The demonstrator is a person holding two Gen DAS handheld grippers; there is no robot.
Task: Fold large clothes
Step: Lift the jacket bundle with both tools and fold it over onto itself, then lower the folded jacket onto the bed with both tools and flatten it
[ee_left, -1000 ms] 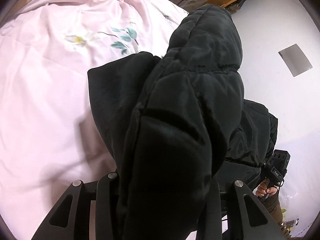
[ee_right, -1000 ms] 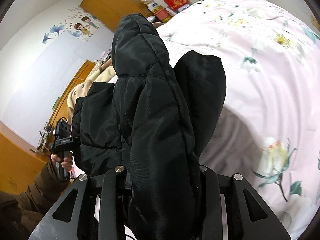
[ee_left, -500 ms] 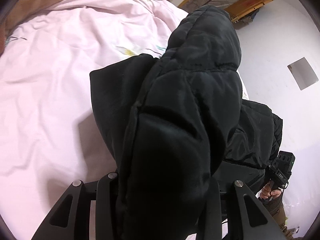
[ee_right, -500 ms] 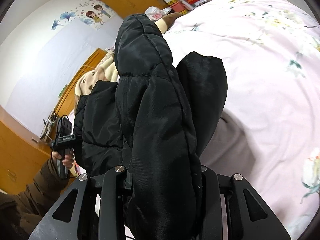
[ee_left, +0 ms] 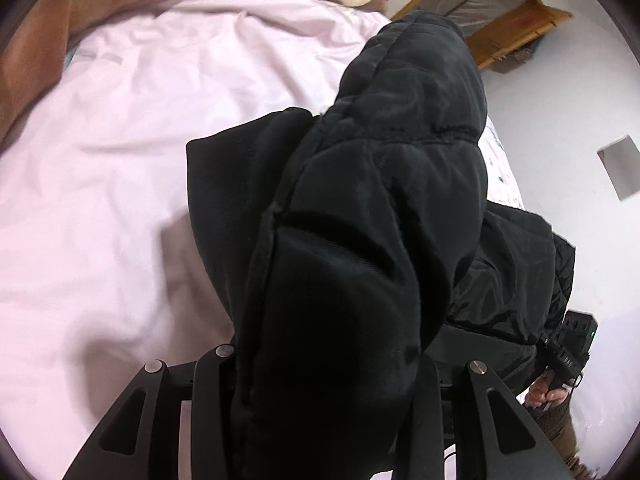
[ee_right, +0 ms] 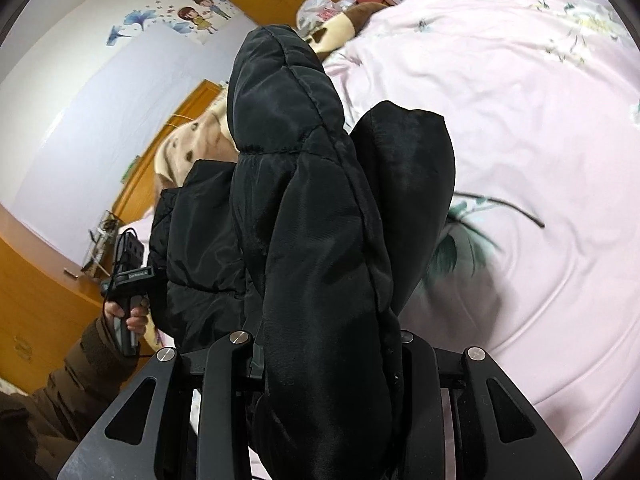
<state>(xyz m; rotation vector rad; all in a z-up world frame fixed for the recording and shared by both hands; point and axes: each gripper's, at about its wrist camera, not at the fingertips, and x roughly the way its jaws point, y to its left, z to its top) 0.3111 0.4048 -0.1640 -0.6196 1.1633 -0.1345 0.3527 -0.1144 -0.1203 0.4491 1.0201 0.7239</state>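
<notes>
Now both grippers are clamped on the black quilted puffer jacket (ee_left: 360, 240), the left gripper (ee_left: 320, 408) pinching a thick padded bunch, the right gripper (ee_right: 324, 400) doing the same, and the garment hangs between them above the pale pink floral bedspread (ee_left: 120, 200). Best to keep the two grips level and the span taut, so the padding drops flat instead of bunching. Plenty of open quilt ahead of both grippers; watch the tan spotted plush blanket (ee_right: 188, 148) beyond the left-hand side and the bed edge nearby.
</notes>
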